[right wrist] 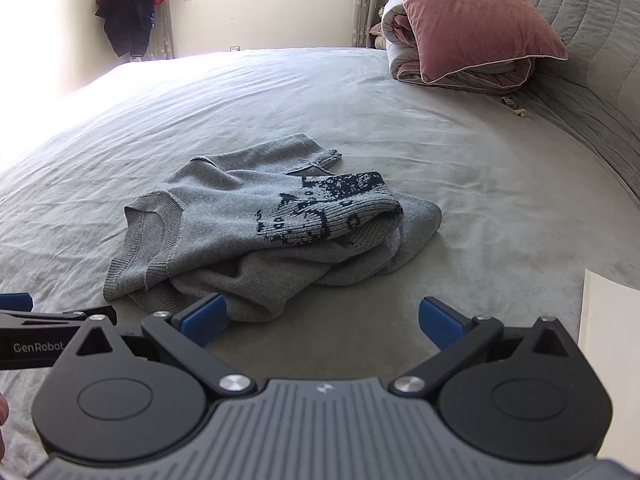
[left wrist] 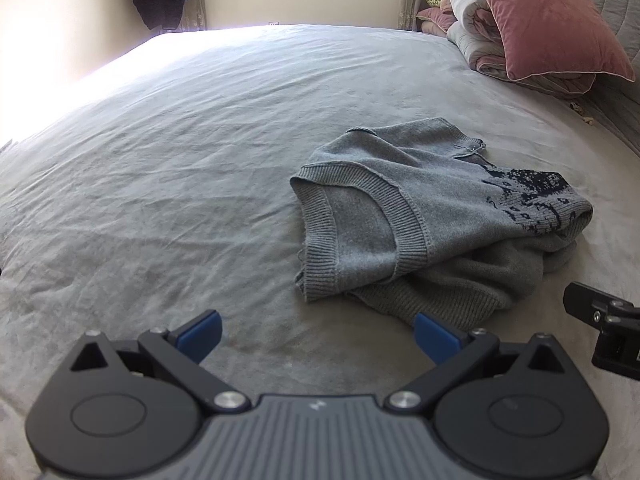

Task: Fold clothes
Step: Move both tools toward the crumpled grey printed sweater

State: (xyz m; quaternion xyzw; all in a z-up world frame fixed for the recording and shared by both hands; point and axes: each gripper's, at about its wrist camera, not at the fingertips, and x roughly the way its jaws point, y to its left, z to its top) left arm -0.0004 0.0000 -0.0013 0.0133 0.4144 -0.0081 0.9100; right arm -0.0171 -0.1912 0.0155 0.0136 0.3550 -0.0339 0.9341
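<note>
A: While we log the grey knit vest (right wrist: 256, 220), note its place: heaped mid-bed on the grey sheet (left wrist: 160, 160), just ahead of both tools, unfolded. Ribbed armhole trim to its left side, a dark navy pattern across the rumpled top layer, more knit bunched beneath.

B: Item two, our left gripper (left wrist: 318, 336): blue pads spread wide, nothing between them, hovering above bare sheet beside the vest's near edge. Item three, our right gripper (right wrist: 322, 316): likewise spread wide and empty, the vest's near hem just beyond its left pad.

A: Surroundings: a pink pillow (right wrist: 472, 20) on a rolled quilt (left wrist: 476, 36) at the head of the bed, dark clothes (right wrist: 132, 12) hanging in the corner, bright window glare along the far edge.

B: Hazards, as we judge them. Layers overlap, so a pinch at the near hem could catch two plies and drag the whole heap instead of opening it. The sheet matches the vest in colour and lies slack; a low grab may gather bedding too. Loose knit may also stretch or snag.
</note>
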